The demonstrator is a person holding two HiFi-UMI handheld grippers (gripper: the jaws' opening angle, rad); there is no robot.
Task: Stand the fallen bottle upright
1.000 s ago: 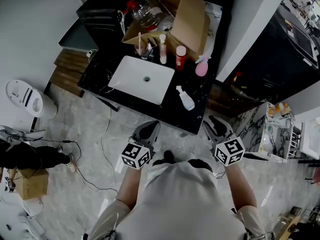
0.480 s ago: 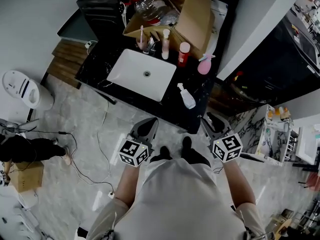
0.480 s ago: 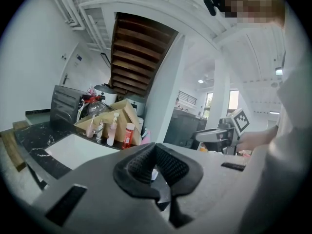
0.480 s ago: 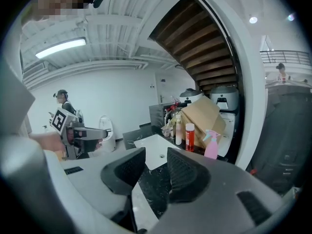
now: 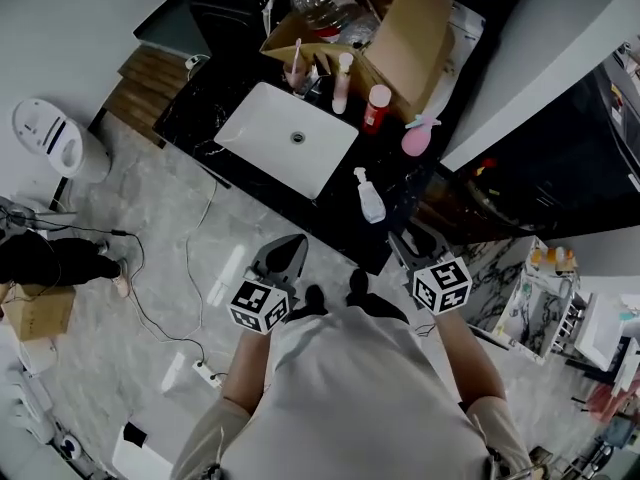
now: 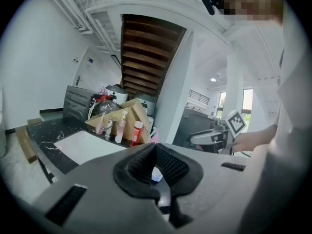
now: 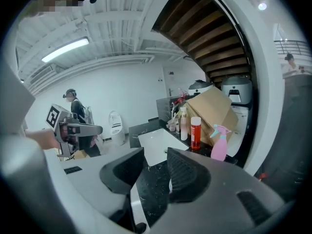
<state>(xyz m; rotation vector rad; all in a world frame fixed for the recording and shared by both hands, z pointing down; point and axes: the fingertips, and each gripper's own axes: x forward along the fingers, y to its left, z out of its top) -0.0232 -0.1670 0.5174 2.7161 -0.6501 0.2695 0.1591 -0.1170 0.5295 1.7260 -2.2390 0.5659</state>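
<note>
The fallen bottle (image 5: 368, 196), clear with a white pump top, lies on its side on the black counter (image 5: 250, 88) right of the white sink (image 5: 290, 148). Through the hollow between the left fingers a bit of that bottle (image 6: 156, 173) shows. My left gripper (image 5: 283, 260) hangs shut and empty in front of the counter's near edge. My right gripper (image 5: 415, 243) hovers just short of the counter's near right corner, its jaws opening with nothing between them. In the right gripper view the right gripper (image 7: 155, 152) points at the sink (image 7: 158, 145).
A pink spray bottle (image 5: 418, 136), a red bottle (image 5: 377, 108) and a tall pink bottle (image 5: 343, 80) stand behind the sink before an open cardboard box (image 5: 400, 28). A white bin (image 5: 50, 143) and cables (image 5: 150, 298) are on the floor at left. Another person (image 7: 73, 106) stands far back.
The person has stepped closer to the counter, bringing both grippers nearer its front edge. The right gripper has come closest, near the counter's right corner.
</note>
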